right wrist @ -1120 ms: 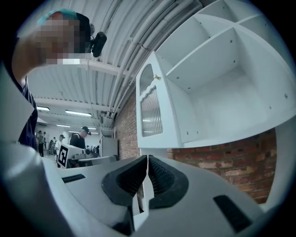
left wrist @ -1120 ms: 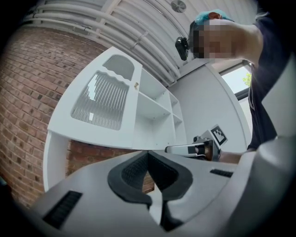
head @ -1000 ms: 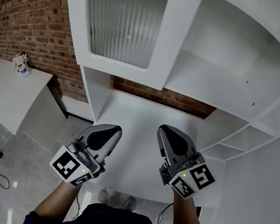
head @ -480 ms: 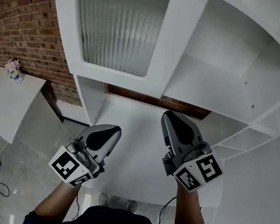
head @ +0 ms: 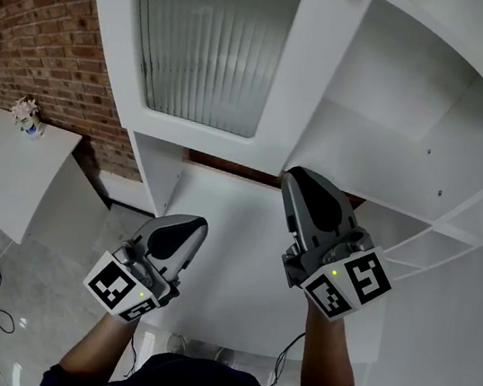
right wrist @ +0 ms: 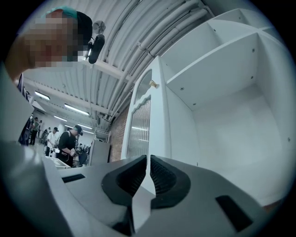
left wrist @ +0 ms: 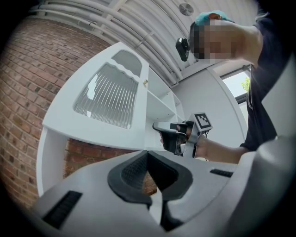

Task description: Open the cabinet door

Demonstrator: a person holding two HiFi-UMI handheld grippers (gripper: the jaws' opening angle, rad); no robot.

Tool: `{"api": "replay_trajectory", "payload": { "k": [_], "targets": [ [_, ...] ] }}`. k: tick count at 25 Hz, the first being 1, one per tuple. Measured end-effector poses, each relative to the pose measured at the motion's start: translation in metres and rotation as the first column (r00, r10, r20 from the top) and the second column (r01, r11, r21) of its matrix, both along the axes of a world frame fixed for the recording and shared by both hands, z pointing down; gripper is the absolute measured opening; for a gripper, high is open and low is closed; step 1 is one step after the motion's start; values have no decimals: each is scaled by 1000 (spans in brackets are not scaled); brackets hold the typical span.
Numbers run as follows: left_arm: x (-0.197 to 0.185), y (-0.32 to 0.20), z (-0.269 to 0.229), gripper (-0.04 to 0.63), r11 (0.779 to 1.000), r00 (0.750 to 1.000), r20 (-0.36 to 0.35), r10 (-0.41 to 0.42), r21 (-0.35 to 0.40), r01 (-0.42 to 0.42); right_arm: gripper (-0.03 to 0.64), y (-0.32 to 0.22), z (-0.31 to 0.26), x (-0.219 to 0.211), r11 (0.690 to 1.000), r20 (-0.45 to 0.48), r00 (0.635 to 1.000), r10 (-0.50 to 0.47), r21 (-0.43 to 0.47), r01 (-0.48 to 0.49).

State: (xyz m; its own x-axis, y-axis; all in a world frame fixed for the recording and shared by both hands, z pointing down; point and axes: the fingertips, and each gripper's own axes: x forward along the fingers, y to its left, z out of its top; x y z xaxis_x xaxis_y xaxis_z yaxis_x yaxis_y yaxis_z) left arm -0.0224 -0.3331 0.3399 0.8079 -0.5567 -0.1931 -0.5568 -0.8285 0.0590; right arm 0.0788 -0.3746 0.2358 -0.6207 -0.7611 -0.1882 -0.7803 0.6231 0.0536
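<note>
White ribbed-glass cabinet door (head: 215, 47) stands swung out beside shelves (head: 393, 157); right hand-held gripper (head: 302, 181), jaws together on nothing, hovers near its lower corner, likely to push; left hand-held gripper (head: 184, 224), likewise closed, hangs low.

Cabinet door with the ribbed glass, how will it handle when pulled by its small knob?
The door looks rigid, so it should swing as one stiff piece rather than flex. Its ribbed glass panel probably adds weight and is fragile, so pull gently. The knob is small and rounded, so a grip may slip.
</note>
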Motion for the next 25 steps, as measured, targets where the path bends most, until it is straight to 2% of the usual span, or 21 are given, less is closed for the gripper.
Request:
{"api": "replay_trajectory", "payload": {
  "k": [11,14,25],
  "targets": [
    [-11,-2,-2,8,999,999,-8,-49,-7,49,28,-20,-20,5,999,11,1000,15,28,-15],
    [-13,-4,-1,8,998,998,-5,-59,-12,59,55,-26,-21,6,999,12,1000,15,30,-15],
    [-13,-9,-1,8,997,997,7,-76,-10,76,86,-46,-34,4,999,29,1000,-2,45,1]
  ]
}}
